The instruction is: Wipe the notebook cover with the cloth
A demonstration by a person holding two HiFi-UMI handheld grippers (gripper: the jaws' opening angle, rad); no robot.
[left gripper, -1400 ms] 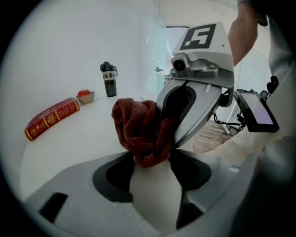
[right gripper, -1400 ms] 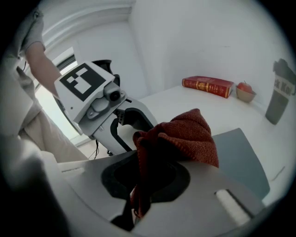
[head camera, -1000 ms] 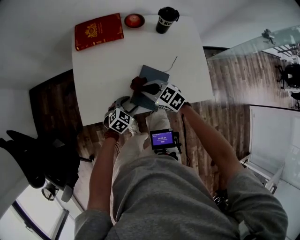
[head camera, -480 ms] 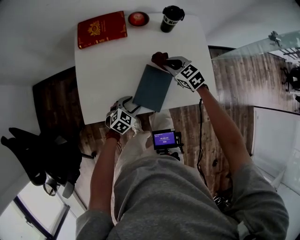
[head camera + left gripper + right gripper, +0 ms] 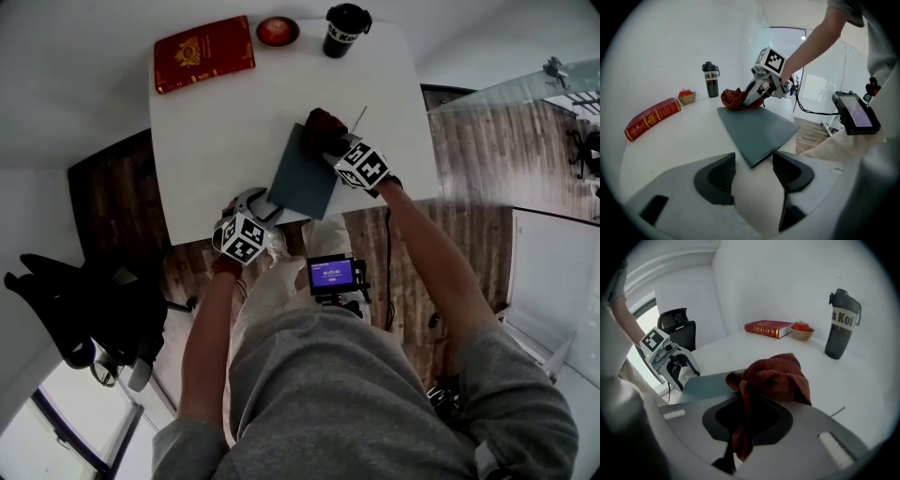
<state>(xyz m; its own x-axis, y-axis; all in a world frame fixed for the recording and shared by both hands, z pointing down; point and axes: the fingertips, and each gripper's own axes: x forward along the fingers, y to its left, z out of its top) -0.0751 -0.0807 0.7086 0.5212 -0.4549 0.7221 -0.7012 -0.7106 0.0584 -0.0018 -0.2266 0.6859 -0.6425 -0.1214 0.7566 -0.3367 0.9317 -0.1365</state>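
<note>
Wiping looks under way: the right claw [image 5: 331, 147], clamped on the cloth [image 5: 321, 126], sits at the notebook [image 5: 302, 180]'s 1 o'clock end, while the left claw [image 5: 752, 171] gapes empty at its 7 o'clock corner.

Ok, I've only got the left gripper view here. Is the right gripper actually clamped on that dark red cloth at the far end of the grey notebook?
Observer: Yes. The right gripper view shows the right gripper with its jaws shut on a fold of the dark red terry cloth.
Operator: Anything hidden behind it?
Observer: A thin dark stick lies on the white table right of the cloth; I can't tell what it is.
Operator: Where's my left gripper from above?
Observer: The left gripper sits at the table's near edge, by the near corner of the slate-grey notebook.
</note>
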